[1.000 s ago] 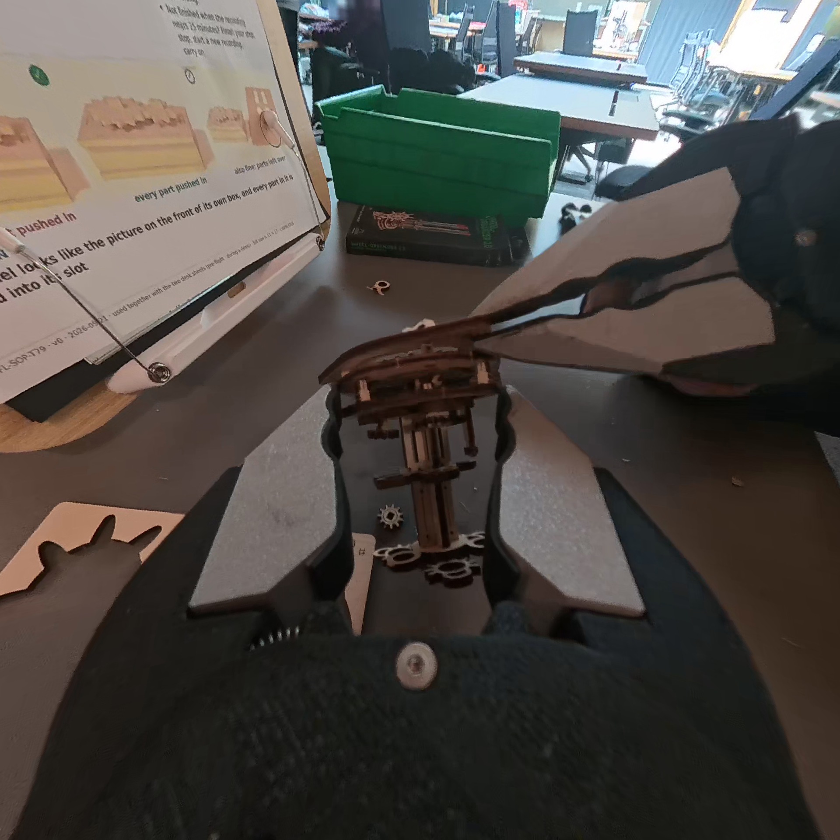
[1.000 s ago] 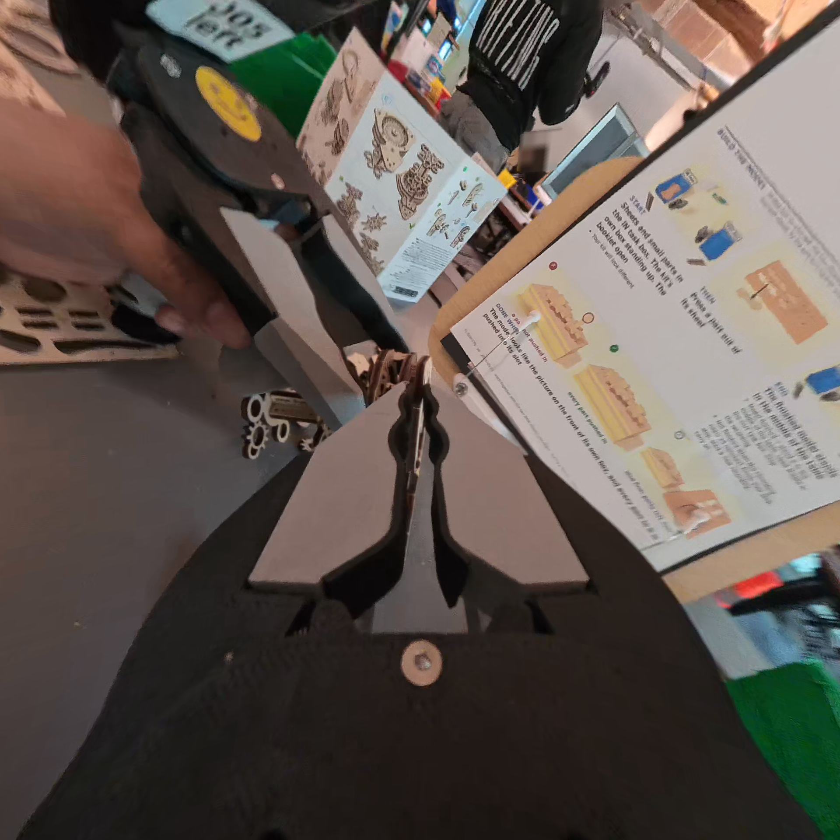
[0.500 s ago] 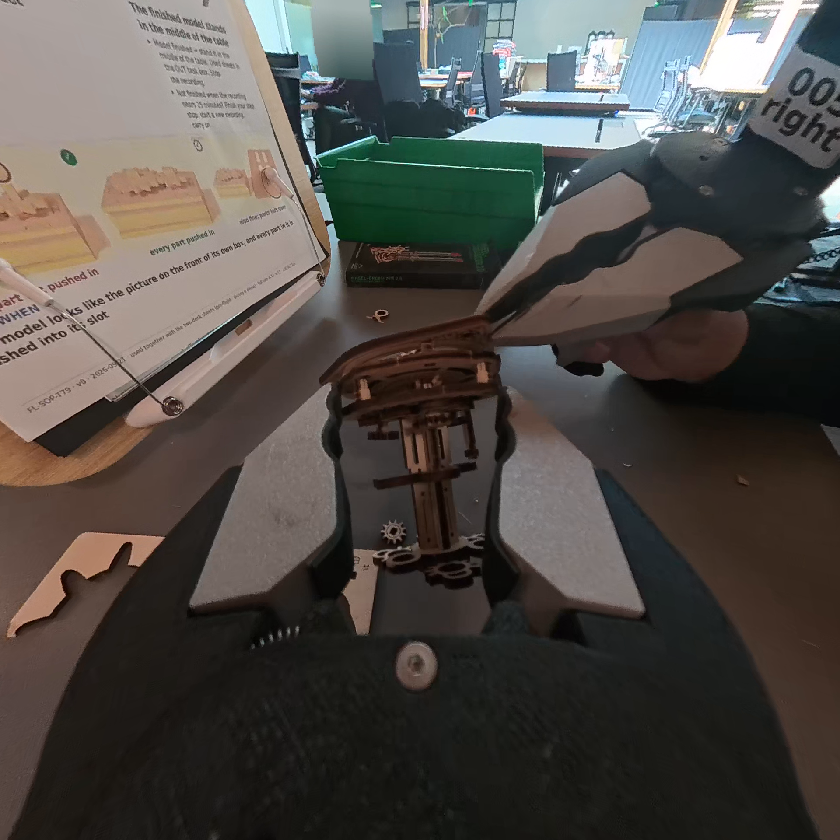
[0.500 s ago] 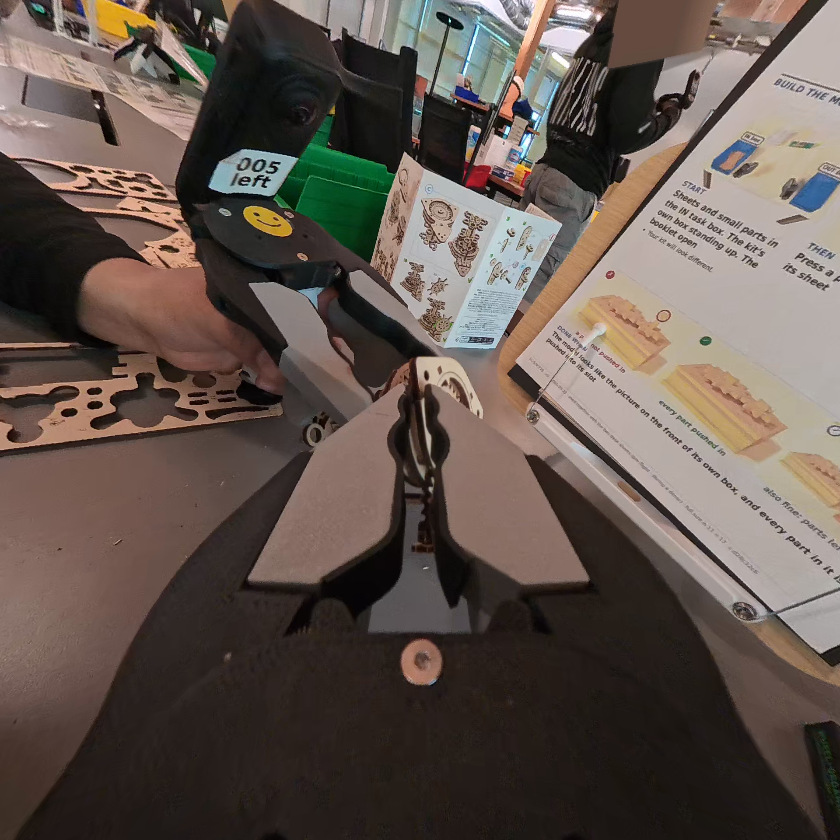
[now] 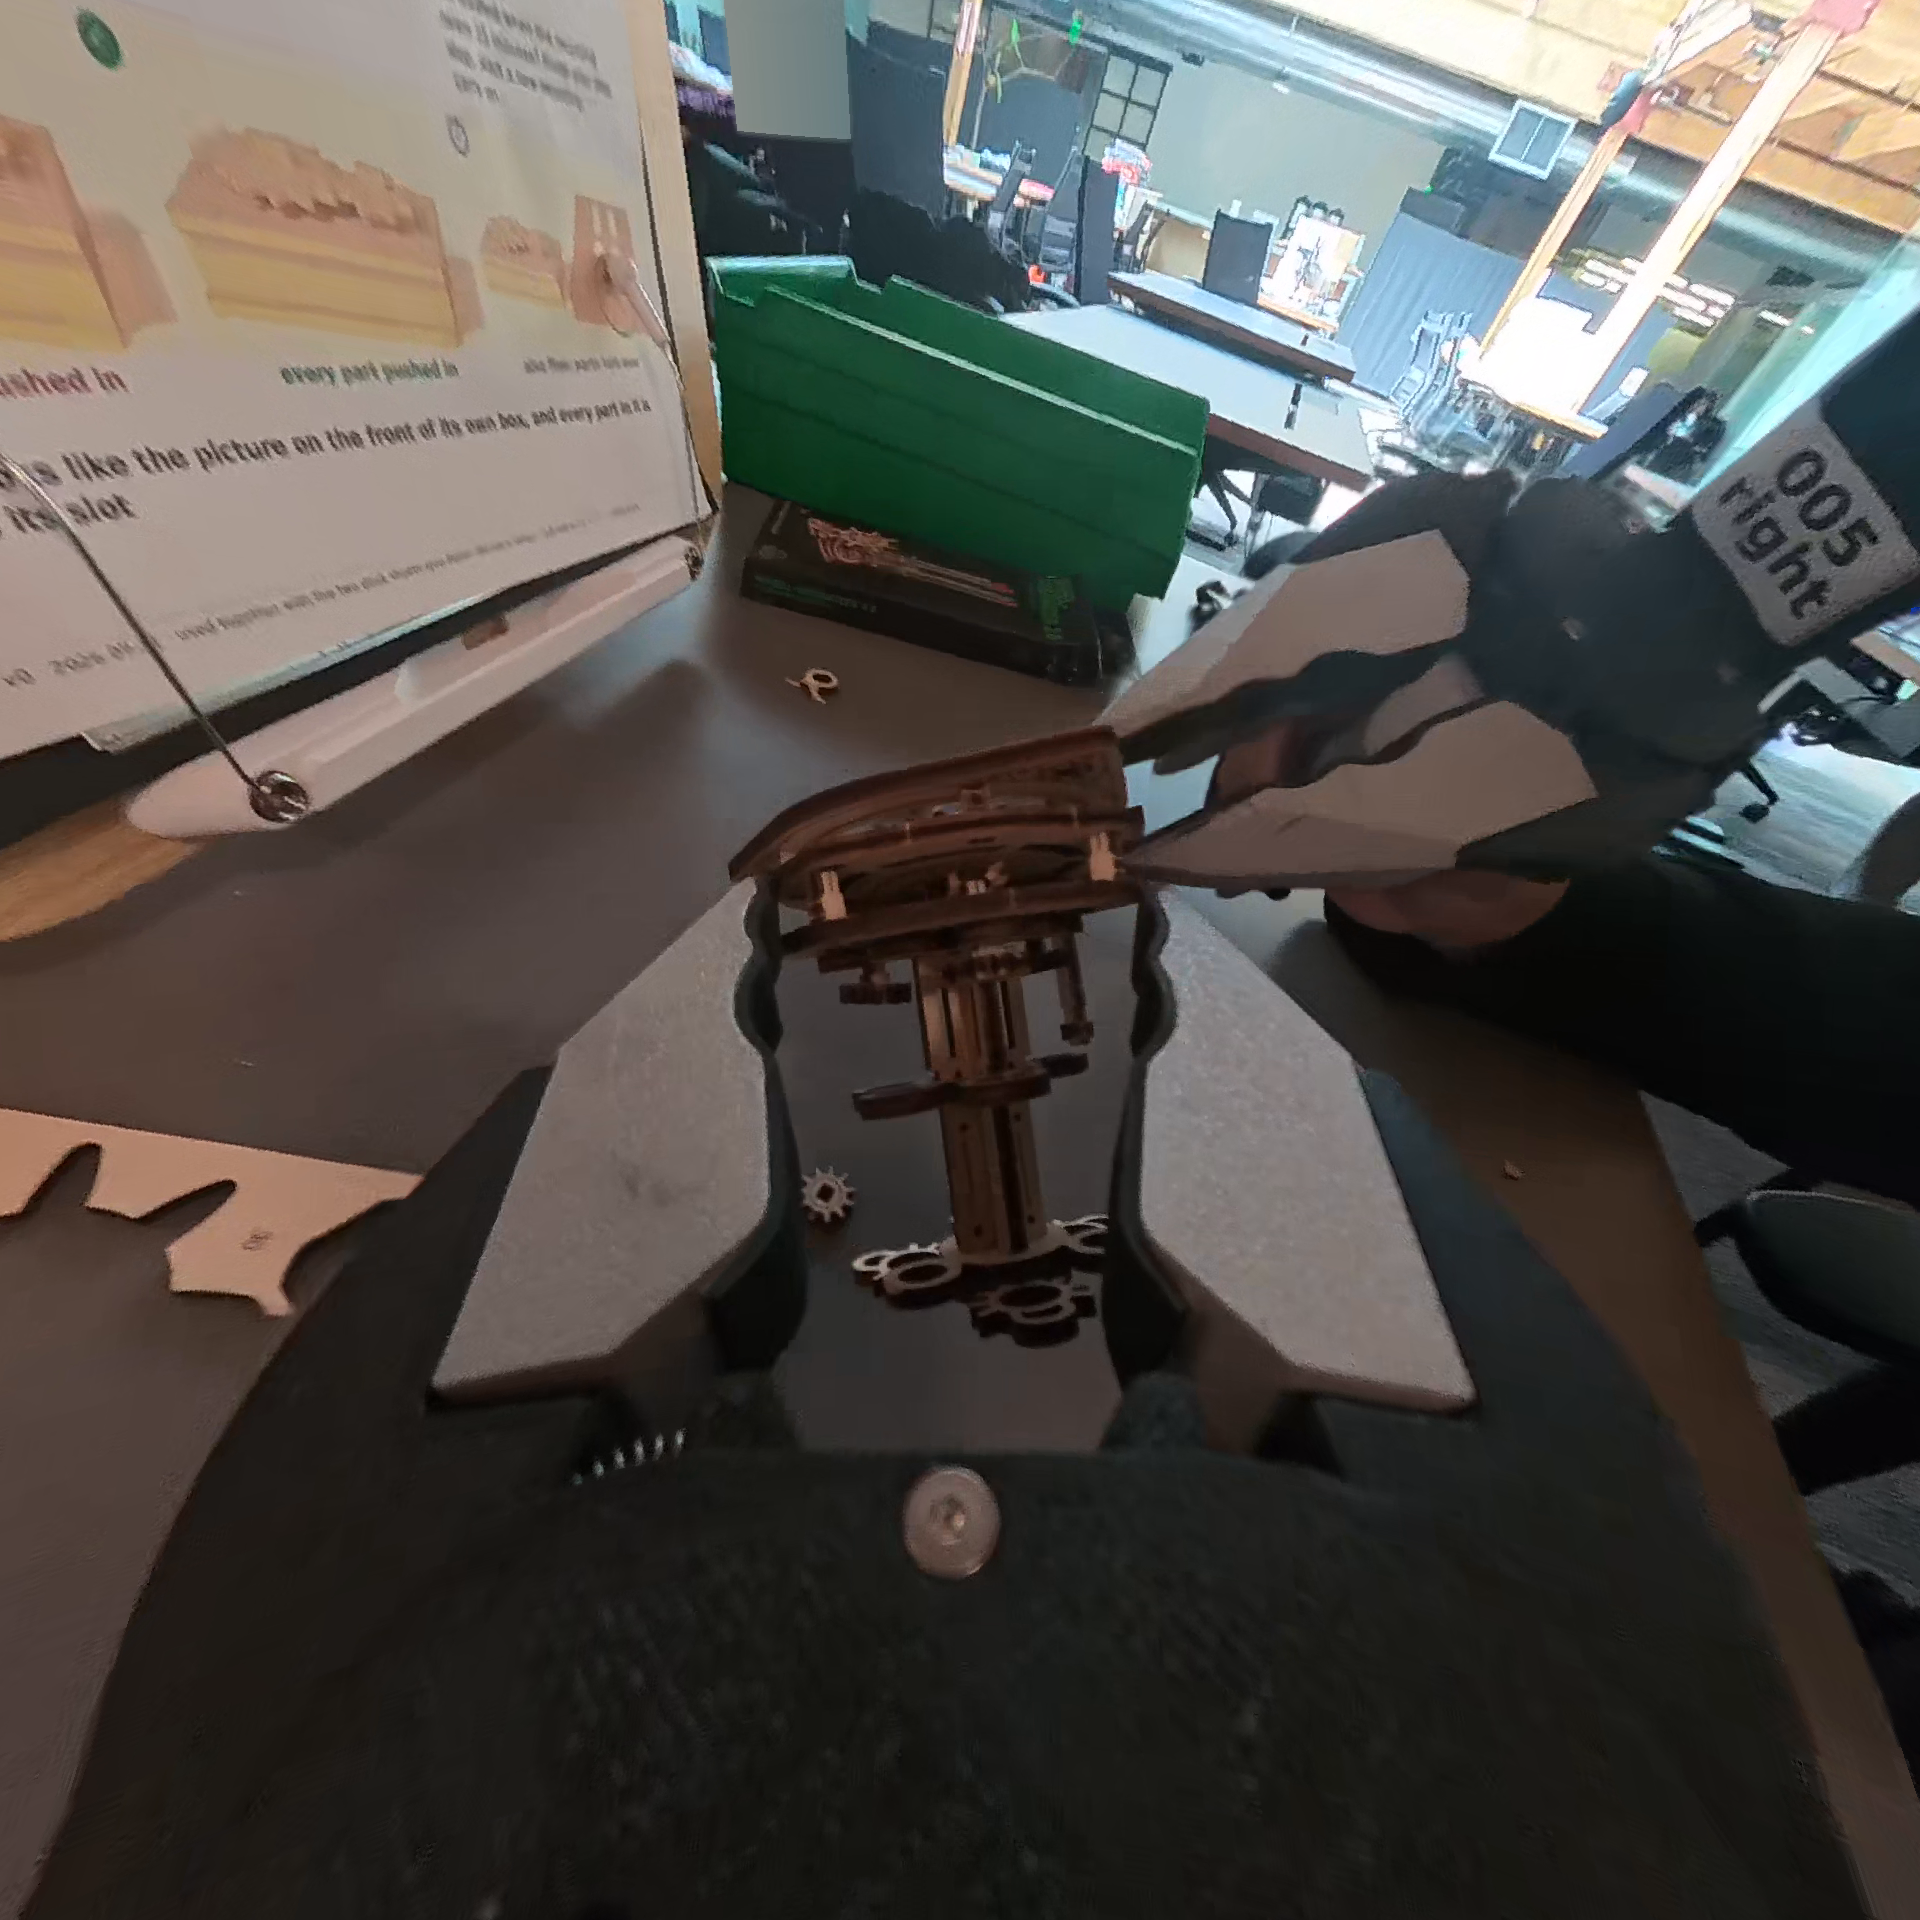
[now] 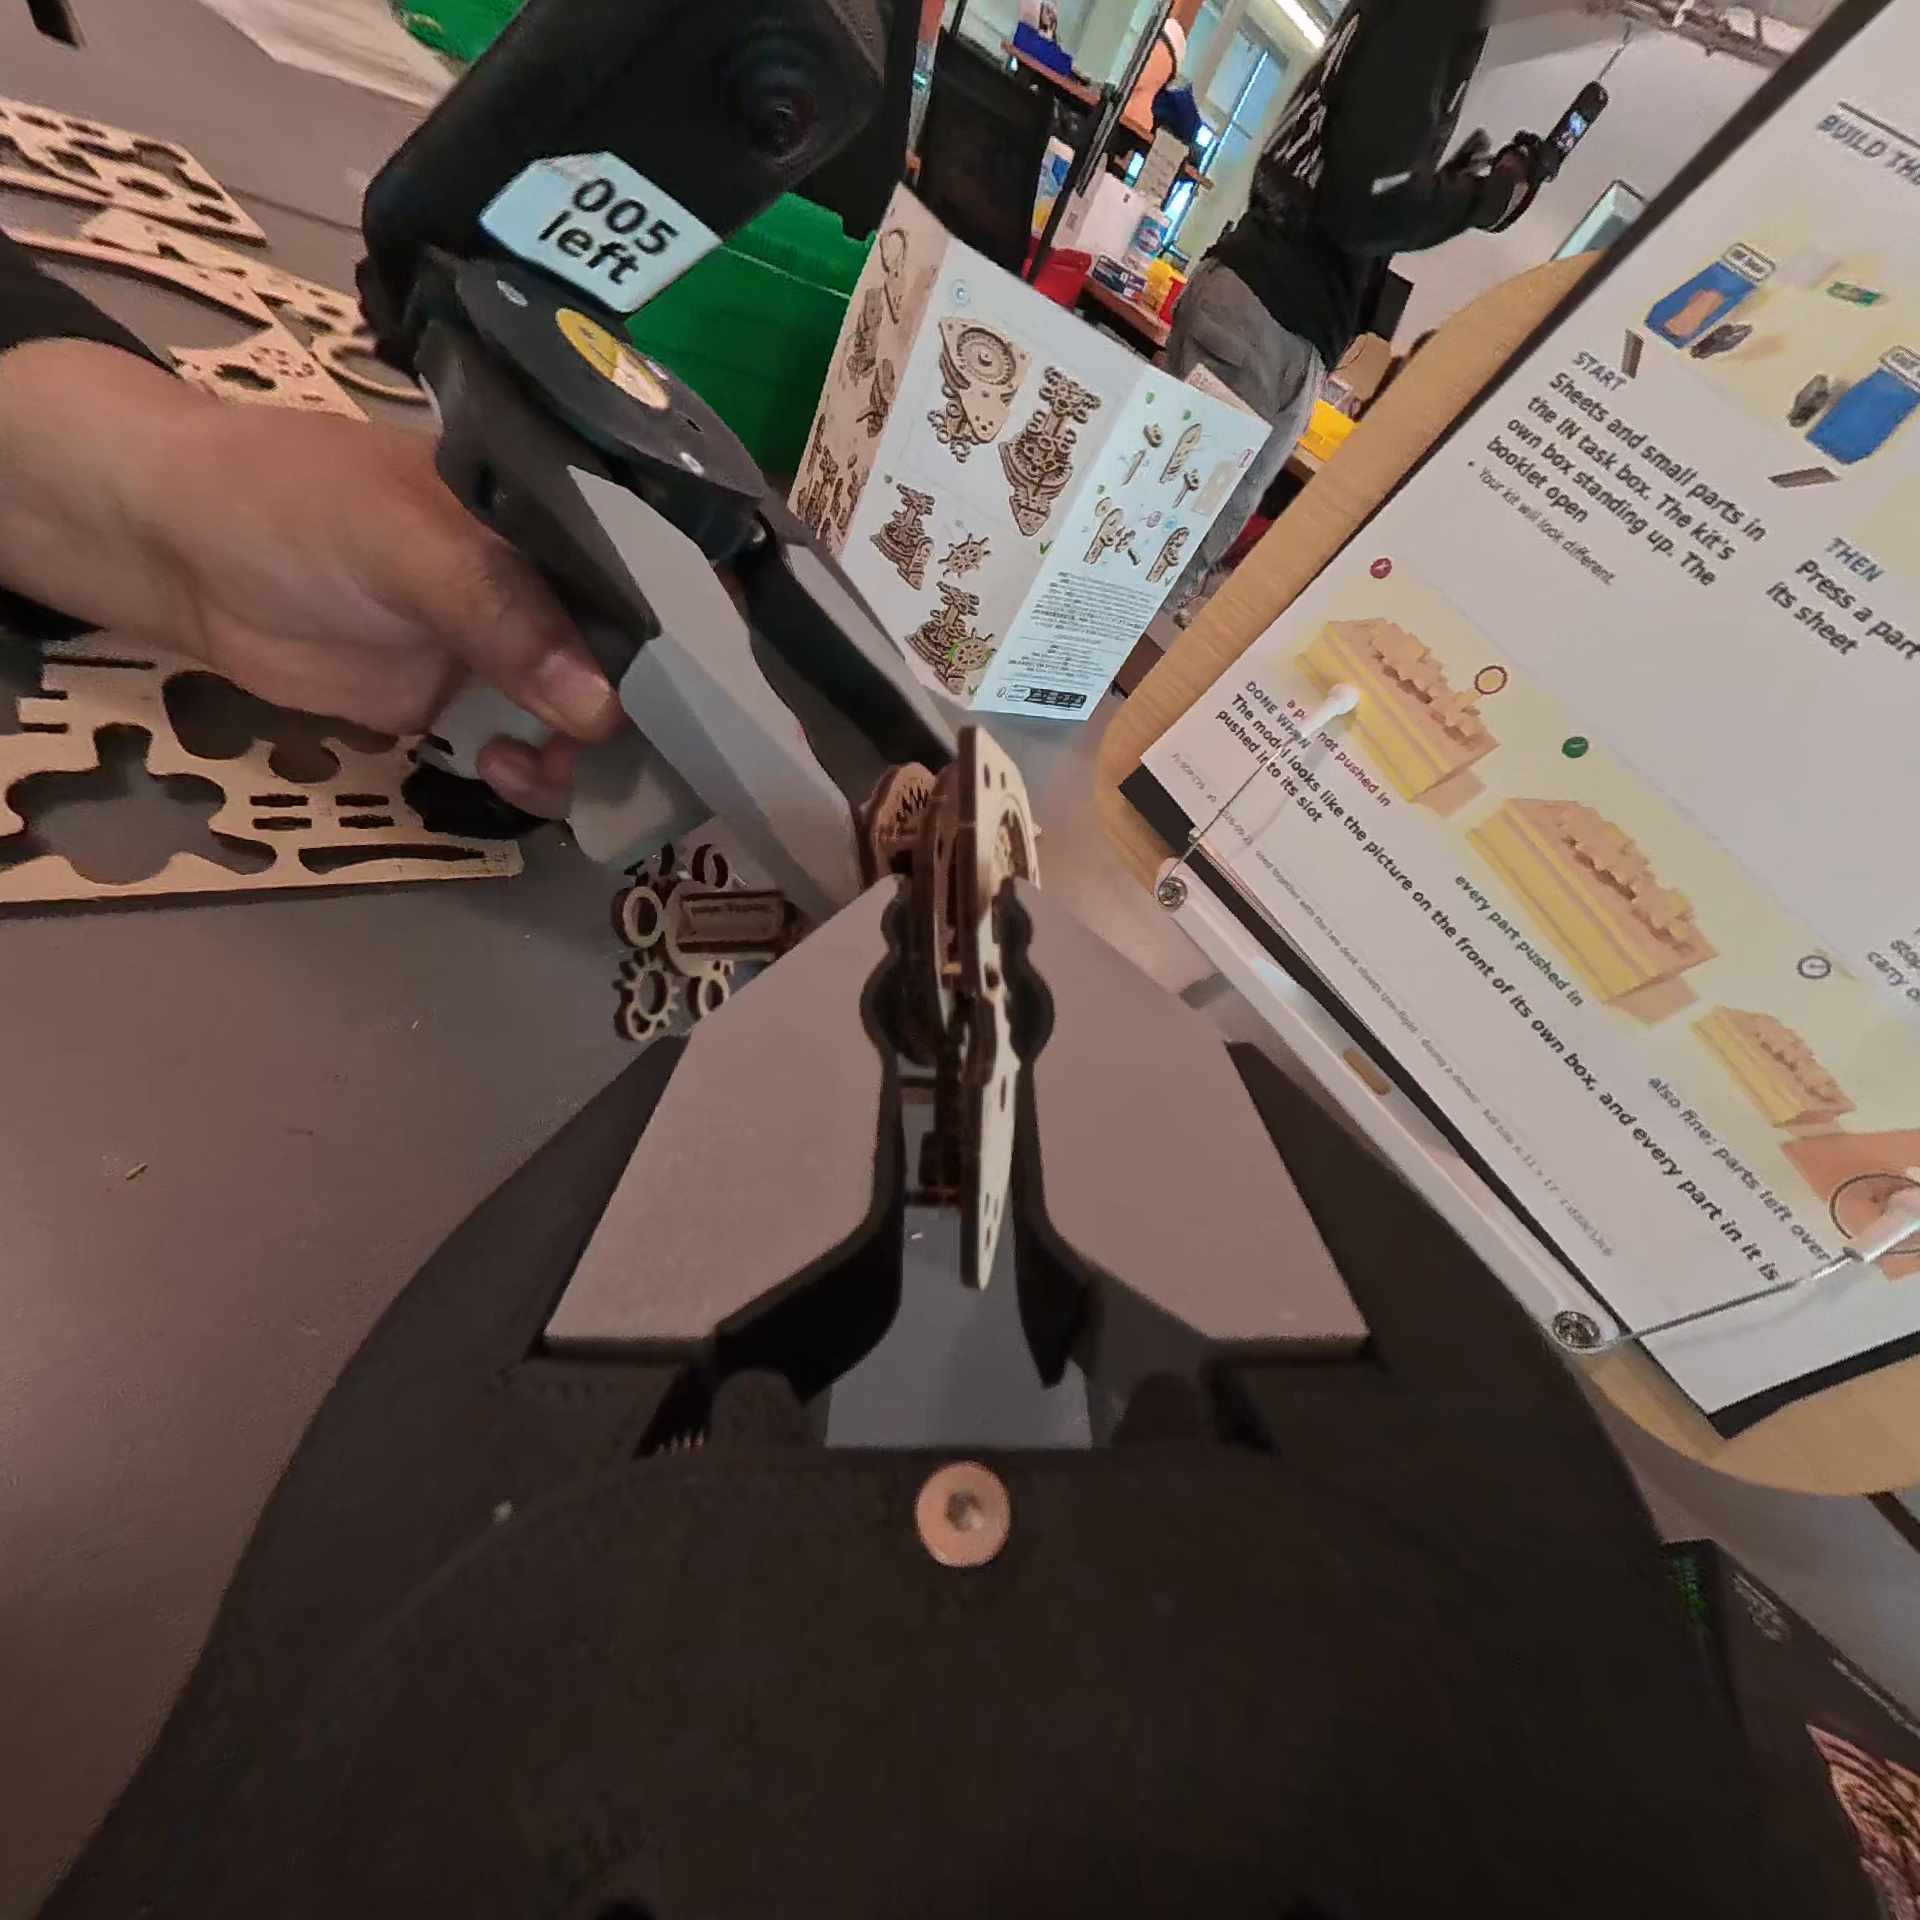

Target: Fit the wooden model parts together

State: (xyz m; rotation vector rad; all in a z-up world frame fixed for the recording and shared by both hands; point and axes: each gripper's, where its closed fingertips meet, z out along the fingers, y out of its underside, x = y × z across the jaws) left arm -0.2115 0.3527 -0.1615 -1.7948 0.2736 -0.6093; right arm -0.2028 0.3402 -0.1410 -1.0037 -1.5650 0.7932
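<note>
Both tongs are holding the wooden model (image 5: 951,997) above the dark table (image 5: 499,935). Left tongs (image 5: 951,935) are standing moderately open and gripping the model's wide top between the fingers, its column hanging down to a gear-shaped base. Right tongs (image 6: 961,935) are almost closed on the layered plates at the top edge. One small gear (image 5: 826,1195) is lying on the table beside the base.

Counted on the worktop (image 5: 540,831): one wooden model (image 5: 956,904), two grippers, left gripper (image 5: 951,925) and right gripper (image 5: 1127,800), one loose gear (image 5: 827,1195), one green bin (image 5: 956,416), one dark box (image 5: 925,592), one instruction board (image 5: 312,312), one folded leaflet (image 6: 1018,468).
</note>
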